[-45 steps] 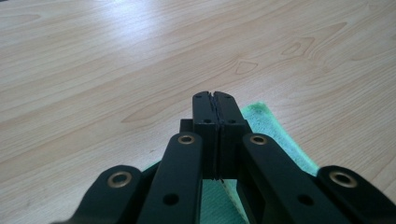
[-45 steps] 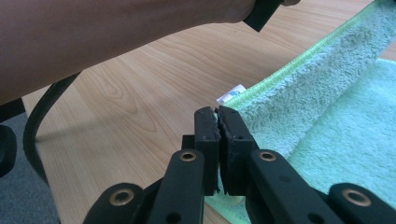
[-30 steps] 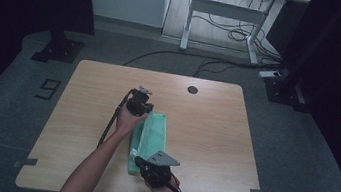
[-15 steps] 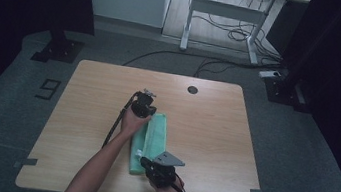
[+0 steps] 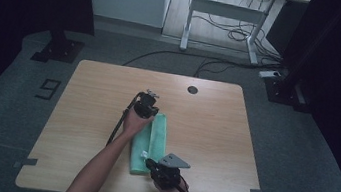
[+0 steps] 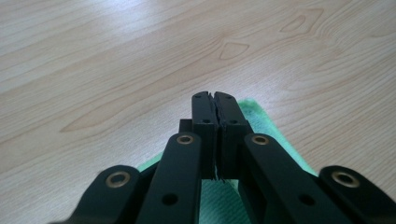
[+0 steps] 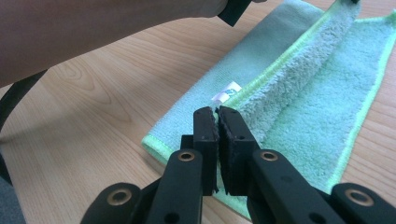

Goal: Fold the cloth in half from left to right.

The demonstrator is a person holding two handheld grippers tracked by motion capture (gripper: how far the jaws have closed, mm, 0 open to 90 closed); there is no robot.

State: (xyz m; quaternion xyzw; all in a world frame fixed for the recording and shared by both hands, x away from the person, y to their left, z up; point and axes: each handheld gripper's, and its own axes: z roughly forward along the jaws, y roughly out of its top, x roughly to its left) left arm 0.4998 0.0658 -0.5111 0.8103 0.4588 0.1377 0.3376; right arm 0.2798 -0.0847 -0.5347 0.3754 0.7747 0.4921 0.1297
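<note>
A green towel (image 5: 155, 139) lies lengthwise on the wooden table (image 5: 215, 122), folded, with one fluffy layer (image 7: 299, 74) lifted along its length. My left gripper (image 5: 152, 115) is at the towel's far end, jaws pressed together over the cloth (image 6: 275, 140); in its own view the tips (image 6: 215, 98) meet with no gap. My right gripper (image 5: 148, 162) is at the near end. Its jaws (image 7: 218, 112) are shut on the edge of the lifted layer, beside a small white label (image 7: 226, 93). The left forearm (image 7: 93, 28) crosses the right gripper view's top.
A dark round cable hole (image 5: 192, 89) sits near the table's far edge. Bare wood lies to both sides of the towel. On the floor beyond are a white desk frame (image 5: 218, 27), cables and two black stand bases (image 5: 56, 49).
</note>
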